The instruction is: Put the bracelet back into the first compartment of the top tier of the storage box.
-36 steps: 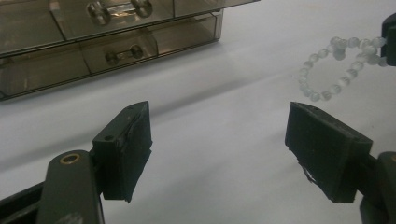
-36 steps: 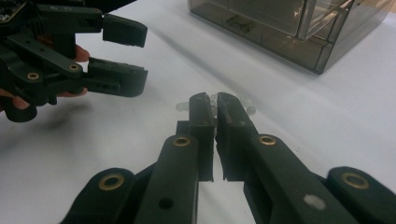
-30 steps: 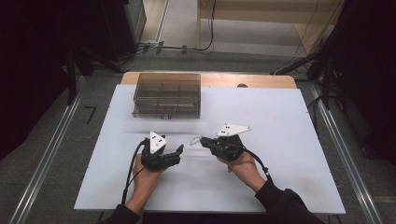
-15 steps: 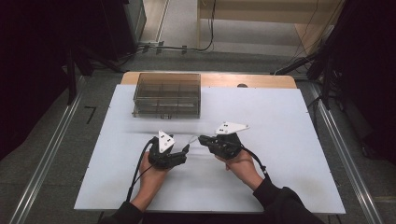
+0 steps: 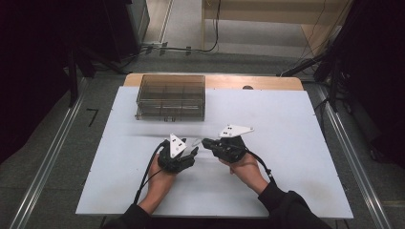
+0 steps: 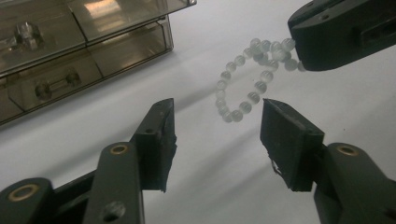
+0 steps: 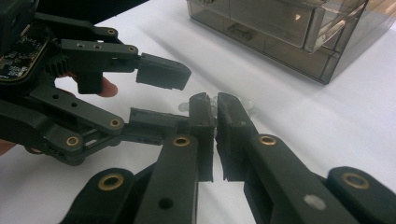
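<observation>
A white surface (image 5: 296, 157) covers most of the high view, with a strip of bare wood showing along its far edge. Toward the far left of that surface sits a smoky, see-through drawer box (image 5: 171, 97), divided into compartments; in the left hand-held gripper view its front drawers show small knob pulls, and something small and clear lies in one upper compartment, too blurred to identify.

Near the middle of the surface, closer to the person, two forearms come in from the bottom edge. The left hand (image 5: 160, 180) holds the left hand-held gripper (image 5: 192, 154), which carries a grey three-cornered plate on top and points toward the right one. Its jaws stand well apart, with nothing between them; in its own view they frame the lower end of the beads without touching them.

The right hand (image 5: 246, 167), in a dark sleeve, holds the right hand-held gripper (image 5: 206, 142), also topped with a grey plate and aimed left, so the two tips sit just beside each other. Its jaws are pressed nearly together, clamped on a bead bracelet (image 6: 250, 79).

The bracelet is a loop of small, pale, translucent round beads. One end is pinched in the right hand-held gripper's tips; the remaining loop hangs down from there above the white surface, between the two tools.
</observation>
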A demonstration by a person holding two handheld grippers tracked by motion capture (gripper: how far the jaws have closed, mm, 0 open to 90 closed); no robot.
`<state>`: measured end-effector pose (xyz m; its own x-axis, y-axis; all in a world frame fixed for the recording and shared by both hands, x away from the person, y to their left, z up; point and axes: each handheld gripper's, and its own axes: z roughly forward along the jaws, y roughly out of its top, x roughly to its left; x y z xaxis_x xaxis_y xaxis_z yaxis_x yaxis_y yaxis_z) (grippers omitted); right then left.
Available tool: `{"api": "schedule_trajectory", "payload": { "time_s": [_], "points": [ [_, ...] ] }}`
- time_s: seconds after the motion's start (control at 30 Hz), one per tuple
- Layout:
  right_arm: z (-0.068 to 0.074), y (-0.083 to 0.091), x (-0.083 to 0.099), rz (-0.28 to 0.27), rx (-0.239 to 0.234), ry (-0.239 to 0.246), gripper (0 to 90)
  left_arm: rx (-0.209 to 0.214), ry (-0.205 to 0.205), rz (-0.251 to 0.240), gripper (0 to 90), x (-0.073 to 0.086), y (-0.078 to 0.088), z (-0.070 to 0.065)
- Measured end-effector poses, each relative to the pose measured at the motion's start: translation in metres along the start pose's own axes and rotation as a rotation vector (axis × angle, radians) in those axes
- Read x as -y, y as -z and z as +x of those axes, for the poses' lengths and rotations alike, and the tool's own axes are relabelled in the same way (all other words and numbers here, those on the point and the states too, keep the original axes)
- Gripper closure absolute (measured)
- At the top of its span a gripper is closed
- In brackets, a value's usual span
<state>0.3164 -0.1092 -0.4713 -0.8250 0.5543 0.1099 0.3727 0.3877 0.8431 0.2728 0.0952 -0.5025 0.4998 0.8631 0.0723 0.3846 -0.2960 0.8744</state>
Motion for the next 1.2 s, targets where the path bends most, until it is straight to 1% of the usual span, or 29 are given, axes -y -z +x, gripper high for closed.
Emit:
{"api": "schedule_trajectory", "payload": {
  "time_s": [0.13,0.2,0.3,0.37,0.47,0.57,0.7,0.8,0.93,1.03,1.1,1.2],
  "points": [
    [0.001,-0.001,0.0,0.002,-0.002,0.001,83.0,0.015,-0.013,-0.006,52.4,-0.001,-0.002,-0.003],
    [0.001,-0.001,0.0,0.001,-0.003,0.002,83.0,0.019,-0.028,-0.012,58.0,-0.001,-0.002,-0.004],
    [0.001,-0.001,0.0,0.002,-0.002,0.0,83.0,0.03,-0.038,-0.027,66.3,-0.003,-0.001,-0.005],
    [0.001,-0.001,0.0,0.001,-0.002,0.0,83.0,0.04,-0.037,-0.028,70.0,-0.004,-0.002,-0.006],
    [0.001,0.0,0.0,0.0,-0.002,0.001,82.9,0.056,-0.049,-0.018,78.1,-0.004,-0.002,-0.006],
    [0.0,0.0,0.0,-0.001,-0.002,-0.001,82.8,0.063,-0.047,-0.024,83.7,-0.005,-0.001,-0.007],
    [0.0,0.001,0.0,-0.004,0.0,-0.001,81.5,0.063,-0.049,-0.03,85.2,-0.006,0.0,-0.005],
    [0.0,0.001,-0.001,-0.009,-0.004,0.0,77.4,0.062,-0.038,-0.043,85.5,-0.008,0.003,-0.004],
    [0.0,0.003,-0.001,-0.019,-0.005,0.003,70.7,0.05,-0.024,-0.063,85.6,-0.009,0.007,0.001],
    [-0.001,0.004,-0.001,-0.021,0.005,0.0,64.9,0.04,-0.005,-0.084,85.6,-0.01,0.01,0.004],
    [-0.002,0.005,-0.001,-0.022,0.009,0.008,61.0,0.029,0.008,-0.097,85.6,-0.011,0.013,0.008],
    [-0.004,0.006,-0.001,-0.022,0.01,0.007,57.9,0.018,0.034,-0.113,85.5,-0.012,0.017,0.013]
  ]
}}
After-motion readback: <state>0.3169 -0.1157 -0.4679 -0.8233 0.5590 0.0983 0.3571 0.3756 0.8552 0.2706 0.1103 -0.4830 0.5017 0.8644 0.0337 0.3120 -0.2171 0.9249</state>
